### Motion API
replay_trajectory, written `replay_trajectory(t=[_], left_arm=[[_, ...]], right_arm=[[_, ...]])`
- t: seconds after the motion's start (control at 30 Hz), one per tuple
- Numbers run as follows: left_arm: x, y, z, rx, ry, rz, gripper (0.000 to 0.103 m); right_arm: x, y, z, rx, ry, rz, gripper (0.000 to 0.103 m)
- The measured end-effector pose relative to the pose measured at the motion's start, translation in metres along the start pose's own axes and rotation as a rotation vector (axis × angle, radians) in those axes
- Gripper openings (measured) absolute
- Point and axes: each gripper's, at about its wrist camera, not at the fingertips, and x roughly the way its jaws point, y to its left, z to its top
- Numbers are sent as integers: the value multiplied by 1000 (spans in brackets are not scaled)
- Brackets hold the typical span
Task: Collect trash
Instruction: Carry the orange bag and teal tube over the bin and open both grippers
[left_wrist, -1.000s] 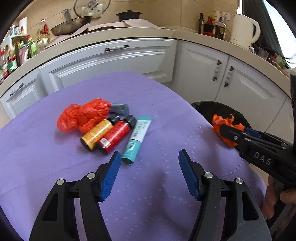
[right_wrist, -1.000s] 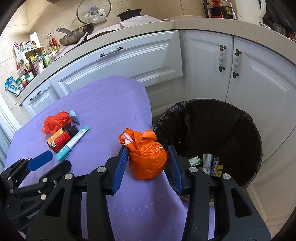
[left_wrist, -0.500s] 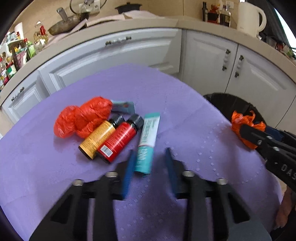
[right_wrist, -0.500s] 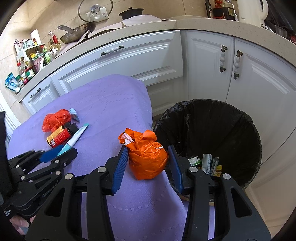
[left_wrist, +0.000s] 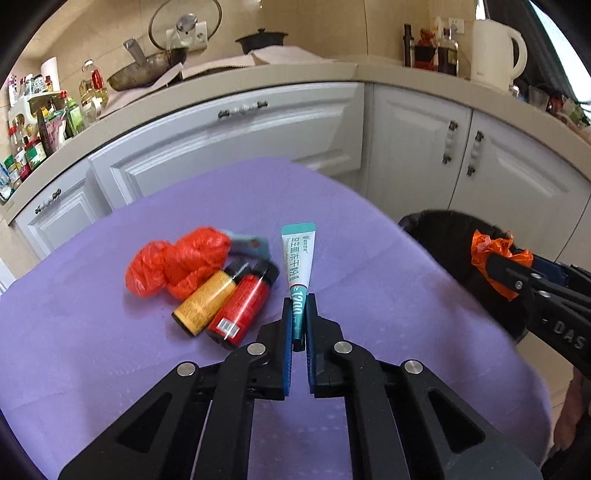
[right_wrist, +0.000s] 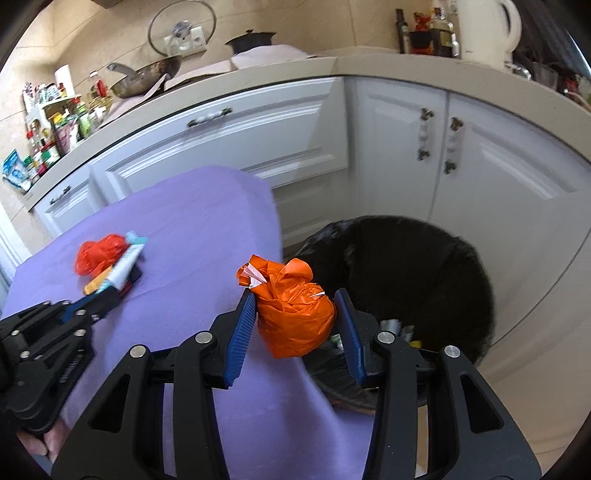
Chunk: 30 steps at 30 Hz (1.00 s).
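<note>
Over the purple worktop (left_wrist: 369, 258), the left gripper (left_wrist: 299, 325) has its fingers clamped on a teal tube (left_wrist: 300, 266), while the right gripper (right_wrist: 295, 314) grips an orange bag (right_wrist: 295, 314) beside the black bin (right_wrist: 424, 266).

The right hand-held gripper (right_wrist: 295, 317) clamps an orange bag (right_wrist: 293, 314) at the purple desk (right_wrist: 192, 221) edge, beside a black bin (right_wrist: 443, 266).

Both wrist views overlook the purple table (left_wrist: 369, 258).
</note>
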Motion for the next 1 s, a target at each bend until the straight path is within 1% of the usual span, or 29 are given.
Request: replay_trajectory(t=[0.2,0.4,0.53,0.87,1.0], left_arm=[[-7,-23,13,13,-38,-35,7],[-2,-56,27,37,-66,-71,7],[4,-77,32,65,-83,-76,7],[24,-110,42,114,-75,-78,7],[29,-120,45,131,-74,-85,8]], right_arm=[[-3,-28,9,27,-33,-84,42],[1,-53,13,30,-62,-172,42],[4,-65,15,25,-78,-215,42],[16,-87,20,48,-89,-250,43],[18,-94,23,57,-110,-259,43]])
